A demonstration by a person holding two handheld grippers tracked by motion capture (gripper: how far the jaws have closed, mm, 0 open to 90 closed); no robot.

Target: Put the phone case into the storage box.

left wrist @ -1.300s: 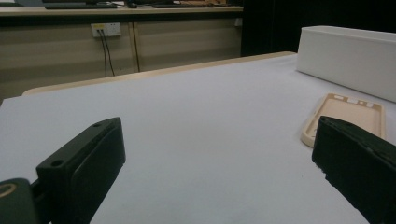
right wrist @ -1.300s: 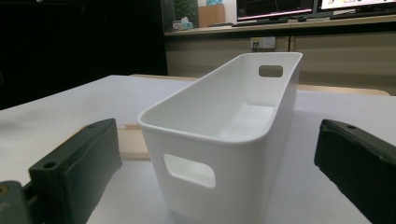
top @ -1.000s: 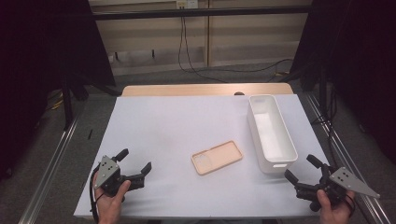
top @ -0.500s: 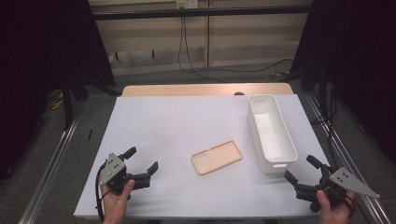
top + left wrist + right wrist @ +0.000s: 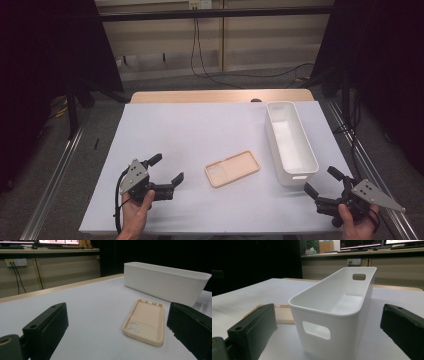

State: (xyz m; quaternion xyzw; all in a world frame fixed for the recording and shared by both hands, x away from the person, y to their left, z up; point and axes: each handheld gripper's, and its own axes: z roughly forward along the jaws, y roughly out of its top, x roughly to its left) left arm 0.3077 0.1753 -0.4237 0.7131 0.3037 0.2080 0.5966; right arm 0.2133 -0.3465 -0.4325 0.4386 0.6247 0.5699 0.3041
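1. High view first: the left gripper sits low over the white table, jaws spread wide, nothing between them.
2. Just ahead of it and to its right lies the peach phone case, hollow side up, flat on the table, apart from both jaws.
3. Beyond the case stands the white bin.
4. Right gripper, jaws also spread, faces the bin's near end, close but not touching.

The case looks like matt, soft peach plastic, smooth inside. The bin is smooth white plastic with a faint sheen. The table has a matt white top edged in pale wood. The fingers are matt black plastic, slightly rough.
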